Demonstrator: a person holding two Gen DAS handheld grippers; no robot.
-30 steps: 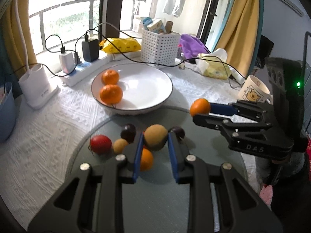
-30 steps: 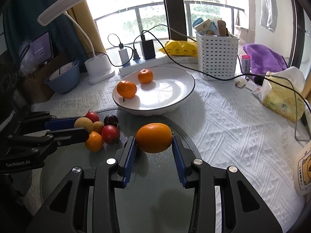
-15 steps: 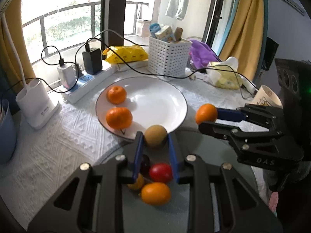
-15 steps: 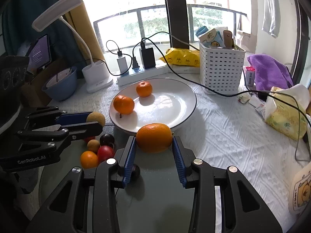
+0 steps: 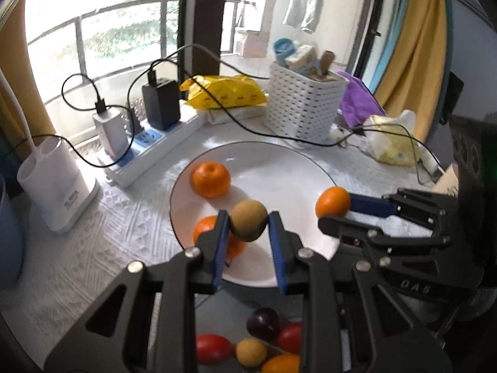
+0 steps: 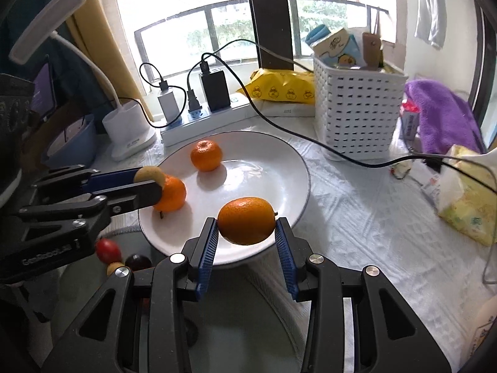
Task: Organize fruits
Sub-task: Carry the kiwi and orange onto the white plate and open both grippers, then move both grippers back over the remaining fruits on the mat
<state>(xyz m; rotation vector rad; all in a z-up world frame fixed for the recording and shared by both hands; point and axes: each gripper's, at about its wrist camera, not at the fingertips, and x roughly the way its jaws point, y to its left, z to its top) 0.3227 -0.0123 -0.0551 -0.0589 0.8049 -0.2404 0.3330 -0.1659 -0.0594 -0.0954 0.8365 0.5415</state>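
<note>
Your counter [image 6: 357,217], under its white textured cloth, carries the white plate [image 6: 289,168], which sits directly ahead of and below both tongs, so both drops go there. Two oranges [image 6: 206,155] already lie on the plate's left half, one just beyond your left tongs' tips and one under them; the bare porcelain is ahead of the right tongs. Your right tongs [image 6: 247,236] are pinching the orange citrus [image 6: 247,220] across its long axis, hanging over the plate's near rim. Your left tongs [image 5: 248,236] are pressed tight on the small tan-brown fruit [image 5: 248,224], poised above the near-left part of the plate beside the nearer orange. To finish well, I'd carry each fruit a little further past the rim, lower it until it nearly touches the porcelain, then ease the tongs apart slowly; round fruit dropped from height will likely roll off or knock its neighbours. Keep the two tongs from crowding each other. The leftover small fruits [image 5: 267,338] lie on the glass below and behind your left tongs.
</note>
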